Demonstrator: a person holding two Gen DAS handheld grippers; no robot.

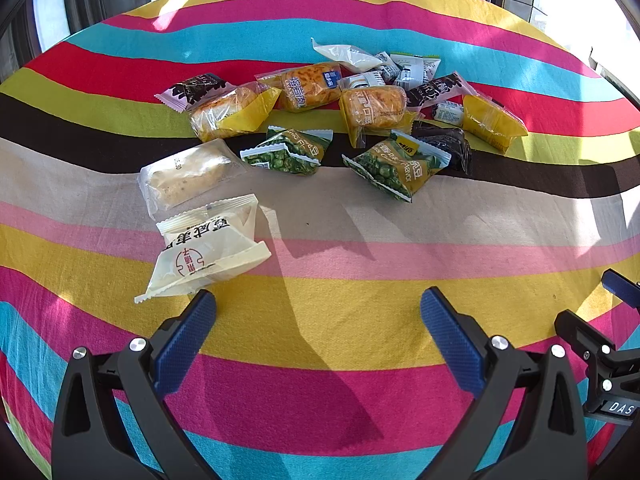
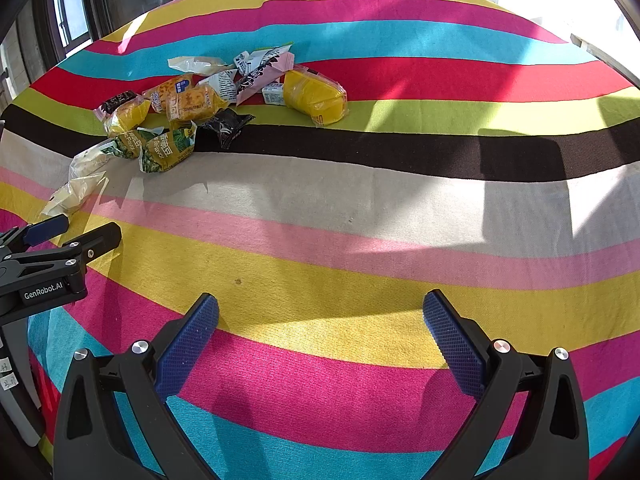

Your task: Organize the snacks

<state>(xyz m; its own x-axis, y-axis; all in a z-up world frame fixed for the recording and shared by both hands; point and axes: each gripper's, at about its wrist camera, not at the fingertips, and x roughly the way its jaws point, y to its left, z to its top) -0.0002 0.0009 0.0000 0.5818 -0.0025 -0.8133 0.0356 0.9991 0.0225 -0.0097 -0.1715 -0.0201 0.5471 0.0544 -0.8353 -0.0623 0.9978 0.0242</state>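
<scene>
A heap of wrapped snacks lies on the striped cloth [image 1: 344,312]. In the left wrist view a white packet with red print [image 1: 208,252] sits just beyond the left finger of my left gripper [image 1: 318,308], which is open and empty. Behind it lie a clear-wrapped pastry [image 1: 188,176], two green pea packets [image 1: 290,150] [image 1: 396,168], yellow cakes [image 1: 232,110] and a black packet [image 1: 448,144]. My right gripper [image 2: 320,312] is open over bare cloth, well right of the heap [image 2: 192,108]. A yellow packet [image 2: 316,96] marks the heap's right end.
The right gripper's tip [image 1: 624,288] shows at the left wrist view's right edge; the left gripper's tip [image 2: 72,236] shows at the right wrist view's left edge. Windows and dark frames stand beyond the table's far edge. Wide striped cloth [image 2: 440,200] stretches right of the heap.
</scene>
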